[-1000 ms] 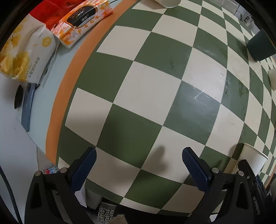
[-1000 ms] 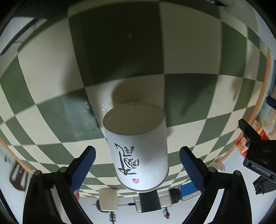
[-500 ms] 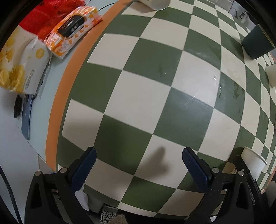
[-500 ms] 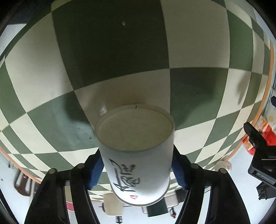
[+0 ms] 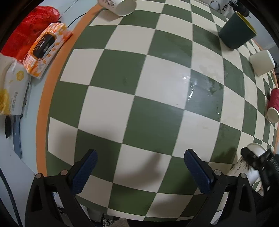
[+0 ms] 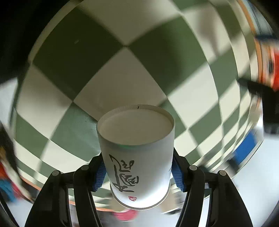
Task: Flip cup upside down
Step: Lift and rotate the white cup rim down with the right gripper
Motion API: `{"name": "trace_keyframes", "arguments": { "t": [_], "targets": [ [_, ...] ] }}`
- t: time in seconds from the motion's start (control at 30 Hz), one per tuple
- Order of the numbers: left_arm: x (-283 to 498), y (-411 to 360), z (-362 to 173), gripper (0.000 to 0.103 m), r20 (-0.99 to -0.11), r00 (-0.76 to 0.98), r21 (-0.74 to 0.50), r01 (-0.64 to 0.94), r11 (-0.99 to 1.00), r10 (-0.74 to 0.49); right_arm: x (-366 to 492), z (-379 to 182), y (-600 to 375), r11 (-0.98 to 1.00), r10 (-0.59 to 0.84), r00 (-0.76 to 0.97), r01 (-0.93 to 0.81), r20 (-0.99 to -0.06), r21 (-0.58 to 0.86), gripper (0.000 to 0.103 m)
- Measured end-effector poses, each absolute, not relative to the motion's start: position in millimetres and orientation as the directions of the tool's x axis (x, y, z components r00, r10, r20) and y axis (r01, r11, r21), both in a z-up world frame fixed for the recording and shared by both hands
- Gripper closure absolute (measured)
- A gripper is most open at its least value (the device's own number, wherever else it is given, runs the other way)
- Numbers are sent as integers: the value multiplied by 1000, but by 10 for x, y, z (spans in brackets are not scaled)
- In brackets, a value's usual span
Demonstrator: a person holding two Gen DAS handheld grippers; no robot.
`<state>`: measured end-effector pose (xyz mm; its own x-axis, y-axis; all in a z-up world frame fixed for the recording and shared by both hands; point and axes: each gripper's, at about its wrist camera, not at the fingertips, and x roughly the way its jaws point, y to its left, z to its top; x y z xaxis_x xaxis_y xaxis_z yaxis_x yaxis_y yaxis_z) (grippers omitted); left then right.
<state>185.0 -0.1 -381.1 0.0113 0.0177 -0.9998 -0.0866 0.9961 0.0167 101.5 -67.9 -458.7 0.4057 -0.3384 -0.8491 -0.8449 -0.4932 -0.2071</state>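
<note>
A white paper cup [image 6: 139, 157] with black calligraphy fills the right wrist view, its flat base toward the camera. My right gripper [image 6: 139, 172] is shut on its sides and holds it above the green-and-cream checkered table [image 6: 122, 69]. The same cup [image 5: 247, 162] shows at the lower right of the left wrist view, with the right gripper's black body on it. My left gripper [image 5: 140, 168] is open and empty over the table's near edge.
A dark green cup [image 5: 235, 31], a plain white cup [image 5: 261, 62] and a red cup [image 5: 273, 108] are along the right side. A printed white cup [image 5: 118, 7] lies at the far edge. Wipe packs [image 5: 45, 50] and a red bag [image 5: 26, 33] sit left, off the mat.
My right gripper closed on the white cup and lifted it, tilting as the view swings. The left gripper stayed open and drew back, so more of the table shows.
</note>
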Motion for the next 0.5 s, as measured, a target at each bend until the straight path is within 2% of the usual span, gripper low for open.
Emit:
{"name": "trace_keyframes", "arguments": {
  "t": [0.27,0.5],
  "targets": [
    [1944,-215,-3803,1,-1000,19,14,-34,999,15,1563,-4440,-687,4,-402,163,-984,-901,-180,38],
    [2094,-484,-3753,1,-1000,23,19,6,1000,19,2016,-4432,-893,411,-350,-105,-910,-931,-52,38]
  ]
}}
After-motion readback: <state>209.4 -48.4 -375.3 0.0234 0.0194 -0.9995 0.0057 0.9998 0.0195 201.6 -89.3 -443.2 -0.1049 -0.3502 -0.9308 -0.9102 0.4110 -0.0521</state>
